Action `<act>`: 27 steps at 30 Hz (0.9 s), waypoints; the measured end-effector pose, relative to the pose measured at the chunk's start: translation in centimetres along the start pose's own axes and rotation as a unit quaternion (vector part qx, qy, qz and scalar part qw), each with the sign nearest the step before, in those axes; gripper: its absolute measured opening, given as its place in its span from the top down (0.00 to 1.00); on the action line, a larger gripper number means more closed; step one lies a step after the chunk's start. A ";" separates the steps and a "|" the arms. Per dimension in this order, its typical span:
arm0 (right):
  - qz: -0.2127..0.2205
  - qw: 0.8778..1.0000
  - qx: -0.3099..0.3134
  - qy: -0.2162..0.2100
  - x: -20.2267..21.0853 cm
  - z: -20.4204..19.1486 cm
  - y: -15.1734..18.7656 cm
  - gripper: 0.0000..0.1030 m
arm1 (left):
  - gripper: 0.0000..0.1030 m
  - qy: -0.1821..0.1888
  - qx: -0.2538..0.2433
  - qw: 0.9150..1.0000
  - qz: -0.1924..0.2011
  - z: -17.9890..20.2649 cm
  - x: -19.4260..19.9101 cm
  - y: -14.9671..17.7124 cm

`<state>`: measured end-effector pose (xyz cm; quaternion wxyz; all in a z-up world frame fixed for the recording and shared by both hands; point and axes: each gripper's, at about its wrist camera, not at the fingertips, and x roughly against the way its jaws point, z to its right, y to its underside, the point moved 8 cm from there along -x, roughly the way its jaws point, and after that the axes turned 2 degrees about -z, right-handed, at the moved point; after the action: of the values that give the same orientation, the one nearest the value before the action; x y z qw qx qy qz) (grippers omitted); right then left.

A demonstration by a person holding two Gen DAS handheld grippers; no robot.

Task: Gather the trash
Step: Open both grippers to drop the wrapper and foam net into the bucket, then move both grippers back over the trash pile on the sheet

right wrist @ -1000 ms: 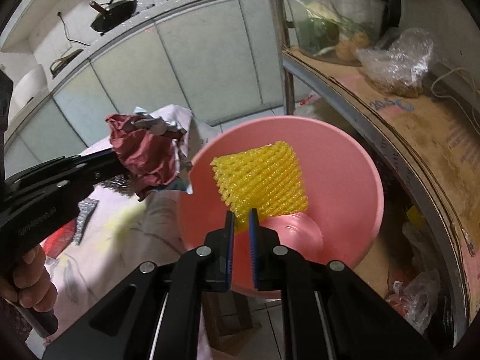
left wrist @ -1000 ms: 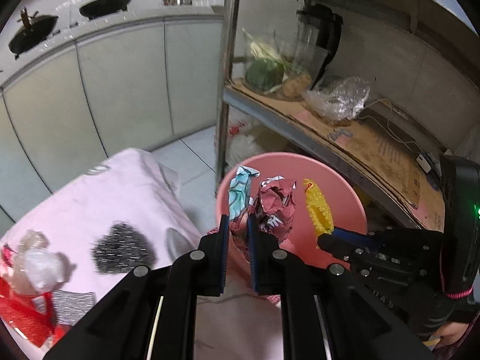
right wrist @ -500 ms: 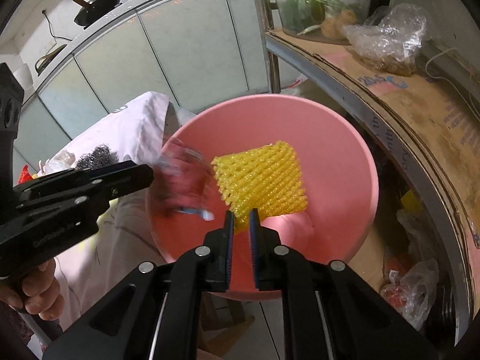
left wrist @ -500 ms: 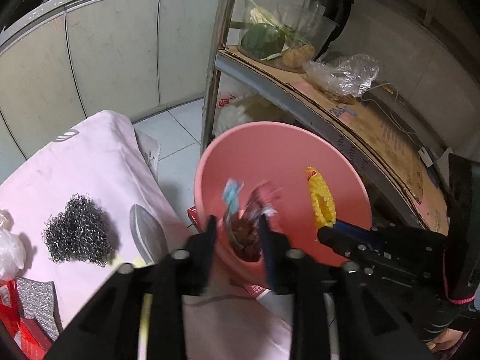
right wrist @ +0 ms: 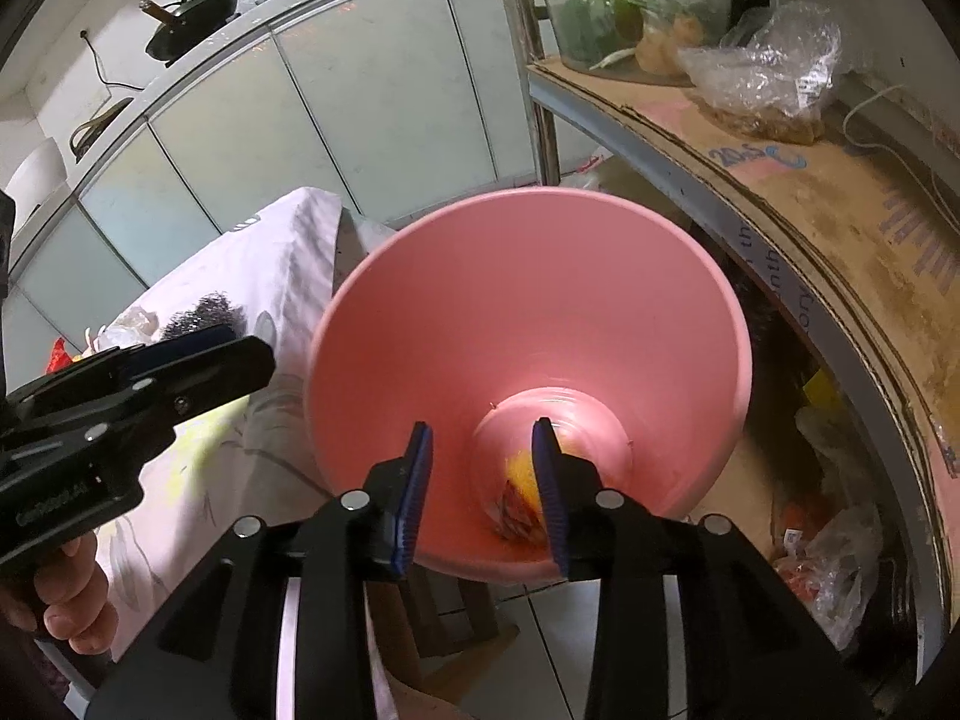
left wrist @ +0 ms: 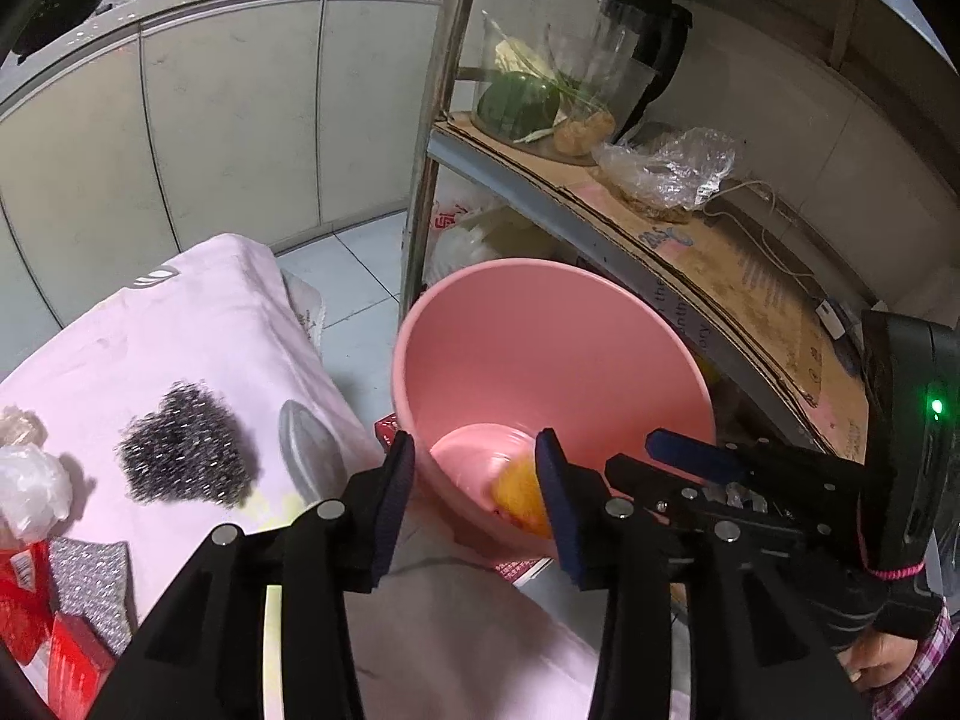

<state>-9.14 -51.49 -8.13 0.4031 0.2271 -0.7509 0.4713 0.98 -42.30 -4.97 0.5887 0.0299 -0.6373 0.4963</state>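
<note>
Both tools, left (left wrist: 474, 468) and right (right wrist: 483, 462), are released and held empty above the round pink plastic basin (right wrist: 540, 312). Yellow and red trash (right wrist: 522, 498) lies at the basin bottom. Remaining scraps, a dark wire scourer (left wrist: 183, 450) included, lie on the pink-clothed worktop (left wrist: 180, 330), left of the basin, nearer the left tool.

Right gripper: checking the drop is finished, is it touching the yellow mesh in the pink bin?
Apart. The right wrist view shows the right gripper open above the pink bin, with the yellow mesh lying at the bottom.
</note>
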 end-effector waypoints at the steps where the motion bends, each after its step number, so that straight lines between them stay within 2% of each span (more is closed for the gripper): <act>1: 0.001 1.000 0.001 -0.001 0.2 -0.2 0.0 0.66 | 0.60 -0.003 -0.001 1.000 0.002 -0.1 0.3 0.0; 4: 0.004 1.000 0.004 -0.010 0.7 -0.8 0.0 0.64 | 0.58 -0.013 0.003 1.000 0.014 -0.7 1.9 0.4; 6: 0.007 1.000 0.008 -0.017 1.1 -1.5 0.0 0.55 | 0.56 -0.018 0.008 1.000 0.021 -1.3 3.0 0.6; 7: 0.009 1.000 0.011 -0.021 1.2 -1.8 0.0 0.55 | 0.55 -0.022 0.011 0.999 0.025 -1.7 3.4 0.7; 14: 0.016 0.998 0.038 -0.039 2.1 -4.7 0.2 0.54 | 0.53 -0.052 0.048 0.996 0.047 -5.1 7.0 2.0; 21: 0.014 0.996 0.066 -0.059 2.2 -7.9 0.6 0.54 | 0.53 -0.099 0.090 0.989 0.061 -9.7 10.7 4.5; 27: 0.007 0.994 0.081 -0.076 1.8 -10.3 1.4 0.54 | 0.53 -0.118 0.130 0.982 0.073 -13.0 14.0 7.0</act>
<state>-7.10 -41.62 -5.01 0.3215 0.2890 -0.7402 0.5150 1.80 -22.44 -0.67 0.4624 0.1180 -0.6328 0.6098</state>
